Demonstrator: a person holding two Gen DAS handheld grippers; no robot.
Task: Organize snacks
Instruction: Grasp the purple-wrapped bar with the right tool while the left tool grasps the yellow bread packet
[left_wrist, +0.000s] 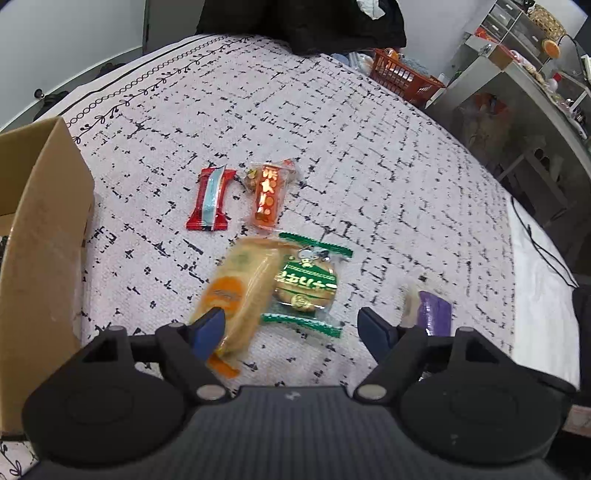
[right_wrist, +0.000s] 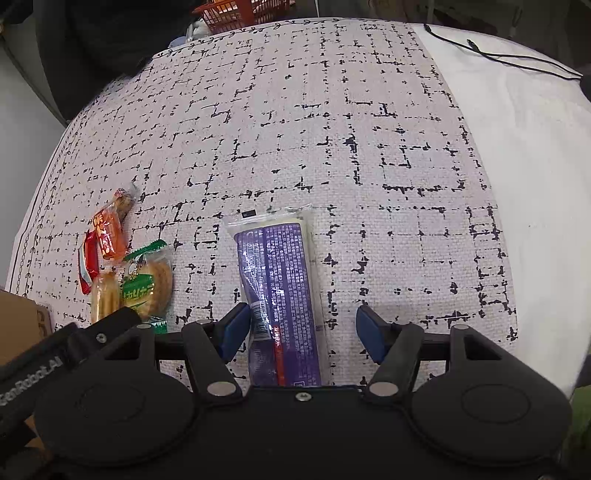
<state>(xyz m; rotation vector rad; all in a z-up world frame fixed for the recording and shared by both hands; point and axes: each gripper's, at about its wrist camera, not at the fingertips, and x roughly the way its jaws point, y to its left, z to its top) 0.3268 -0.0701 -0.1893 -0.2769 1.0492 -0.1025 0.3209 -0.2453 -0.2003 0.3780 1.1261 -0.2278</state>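
Several snack packs lie on a white cloth with black dashes. In the left wrist view I see a red bar wrapper (left_wrist: 208, 201), an orange pack (left_wrist: 267, 197), a yellow-orange pack (left_wrist: 236, 291), a green cracker pack (left_wrist: 306, 284) and a purple pack (left_wrist: 434, 312). My left gripper (left_wrist: 291, 328) stands open just above the yellow-orange and green packs, pressing neither. My right gripper (right_wrist: 303, 330) is open around the purple pack (right_wrist: 277, 273); the left pad is close to it and the right pad stands apart. The green cracker pack (right_wrist: 147, 288) and the orange pack (right_wrist: 107, 232) lie to its left.
A cardboard box (left_wrist: 40, 236) stands at the cloth's left edge. An orange basket (left_wrist: 406, 77) and shelves sit beyond the far edge. To the right of the cloth lies a white sheet (right_wrist: 517, 166) with a black cable (right_wrist: 498, 55). The left gripper's body (right_wrist: 74, 347) shows at lower left.
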